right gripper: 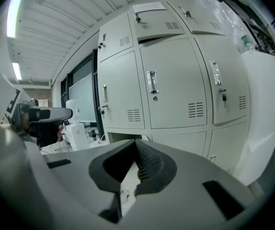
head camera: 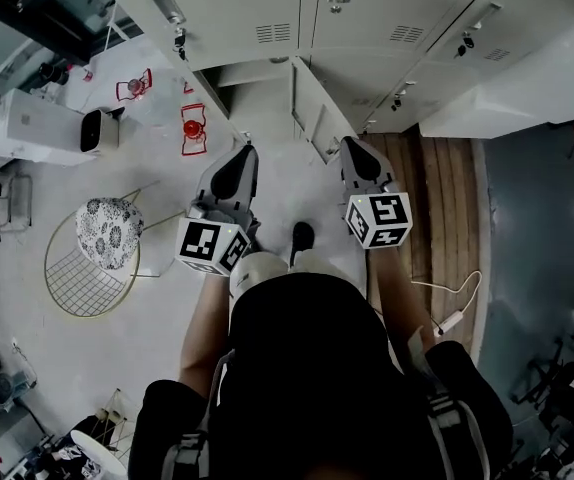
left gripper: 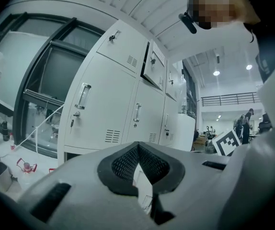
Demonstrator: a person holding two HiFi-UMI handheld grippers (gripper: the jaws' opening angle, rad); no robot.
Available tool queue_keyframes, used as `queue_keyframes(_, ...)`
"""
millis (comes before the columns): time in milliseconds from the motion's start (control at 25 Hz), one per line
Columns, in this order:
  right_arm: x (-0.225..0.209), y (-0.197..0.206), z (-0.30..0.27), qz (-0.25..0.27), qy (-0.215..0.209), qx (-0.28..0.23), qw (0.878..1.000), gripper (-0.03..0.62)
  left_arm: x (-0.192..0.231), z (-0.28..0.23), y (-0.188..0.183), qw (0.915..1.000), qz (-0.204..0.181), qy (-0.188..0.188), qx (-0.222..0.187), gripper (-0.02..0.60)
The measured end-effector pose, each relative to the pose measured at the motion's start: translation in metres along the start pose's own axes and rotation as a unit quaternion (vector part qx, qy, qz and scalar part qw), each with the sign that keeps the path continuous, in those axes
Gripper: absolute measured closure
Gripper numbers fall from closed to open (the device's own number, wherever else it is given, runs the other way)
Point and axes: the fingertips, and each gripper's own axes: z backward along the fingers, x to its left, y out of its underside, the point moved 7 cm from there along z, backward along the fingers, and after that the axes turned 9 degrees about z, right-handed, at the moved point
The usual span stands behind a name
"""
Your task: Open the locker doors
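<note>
**Lockers** [head camera: 297,8]: pale grey steel bank with vented doors and upright handles [right gripper: 152,82], standing straight ahead of both tools.
- Bottom-row door [head camera: 309,110]: swung wide out over the floor. It lies ahead of the tools and between their two lines, nearer the right tool's tip. The compartment behind it [head camera: 252,73] is exposed, ahead of the left tool.
- Upper door [left gripper: 153,66]: ajar, with a dark gap down its edge, above and ahead of the left tool. In the right gripper view it sits high above that tool's tip [right gripper: 156,22], its lower edge tipped out.
- Tall middle-row doors [right gripper: 173,85]: flush with the frame.

**Left tool** [head camera: 244,154]: held about level and pointing at the lockers. Its pads are together at the tip [left gripper: 137,147] with nothing between them, and it is clear of every door.

**Right tool** [head camera: 353,148]: beside the left one and well apart from it. Its pads are together [right gripper: 136,145] and empty, and it touches no door.

**Surroundings**
- Wire chair [head camera: 82,278] with a patterned cushion [head camera: 109,230]: on the floor, left of the left tool.
- Two red wire frames [head camera: 194,128]: on the floor, ahead and left of the left tool.
- Strip of wooden flooring [head camera: 447,198]: right of the right tool.
- White cable [head camera: 454,318]: on the wooden strip, behind the right tool.
- Person's shoe [head camera: 303,236]: behind and between the tools.
</note>
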Motion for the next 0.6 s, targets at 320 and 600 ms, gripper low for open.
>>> queue_keyframes(320, 0.019, -0.050, 0.014, 0.017, -0.021, -0.040, 0.999, 0.588, -0.009, 0.020, -0.028, 0.9999, -0.007, 0.004, -0.012, 0.566)
queue_keyframes(600, 0.035, -0.070, 0.026, 0.025, -0.046, -0.060, 0.997, 0.589, -0.013, 0.028, -0.046, 0.9997, -0.007, 0.002, -0.023, 0.566)
